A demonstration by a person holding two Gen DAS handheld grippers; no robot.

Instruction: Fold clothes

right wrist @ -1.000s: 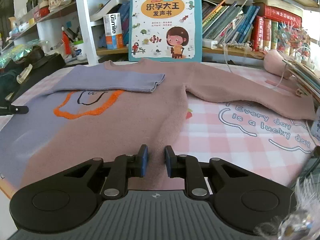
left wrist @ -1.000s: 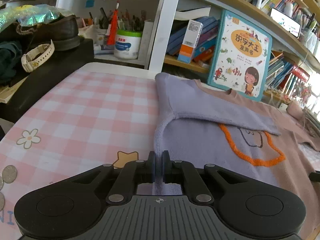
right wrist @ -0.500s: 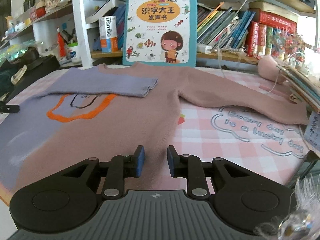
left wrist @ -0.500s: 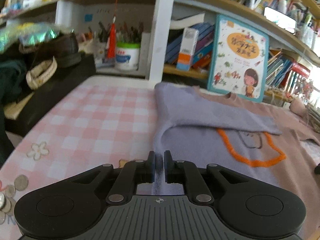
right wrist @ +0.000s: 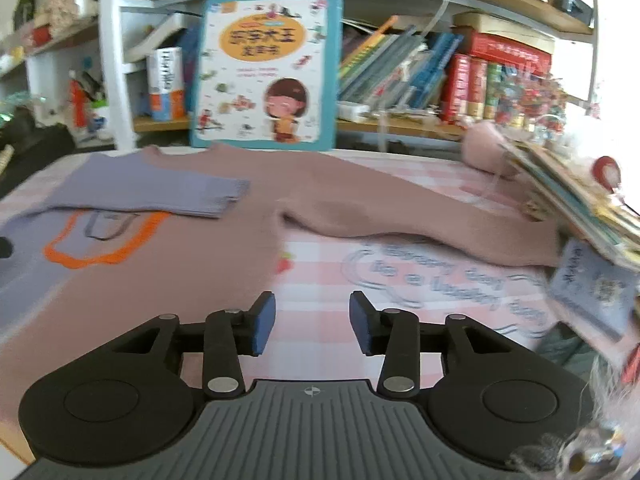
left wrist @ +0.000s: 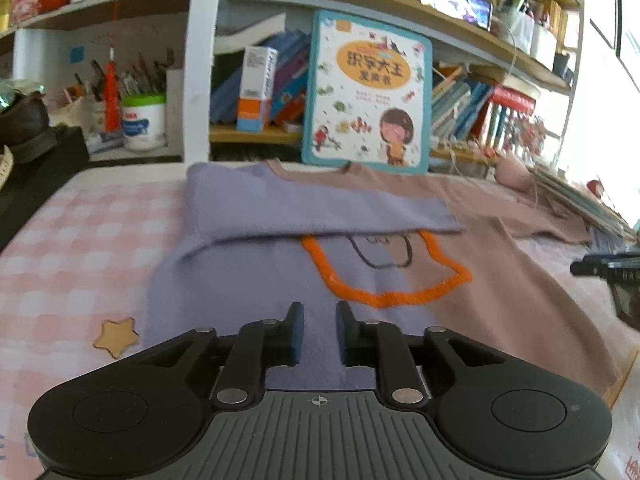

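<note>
A lilac and dusty-pink sweater [left wrist: 248,276] with an orange outline on the chest lies flat on the pink checked table [left wrist: 72,248]. Its lilac sleeve [left wrist: 312,212] is folded across the chest. The pink sleeve [right wrist: 420,216] stretches out to the right. My left gripper [left wrist: 319,336] is open and empty over the lilac hem. My right gripper [right wrist: 312,326] is open and empty, just past the sweater's right side edge [right wrist: 224,264], over the tablecloth. The right gripper's tip also shows in the left wrist view [left wrist: 600,268].
A children's picture book [left wrist: 368,100] leans against the bookshelf behind the sweater. A stack of books [right wrist: 580,208] lies on the table at the right, over the pink sleeve's end. A black box [left wrist: 36,176] with shoes stands at the left.
My left gripper let go of the lilac side edge, opened and shifted right over the sweater body. My right gripper opened wider and moved right, off the pink hem.
</note>
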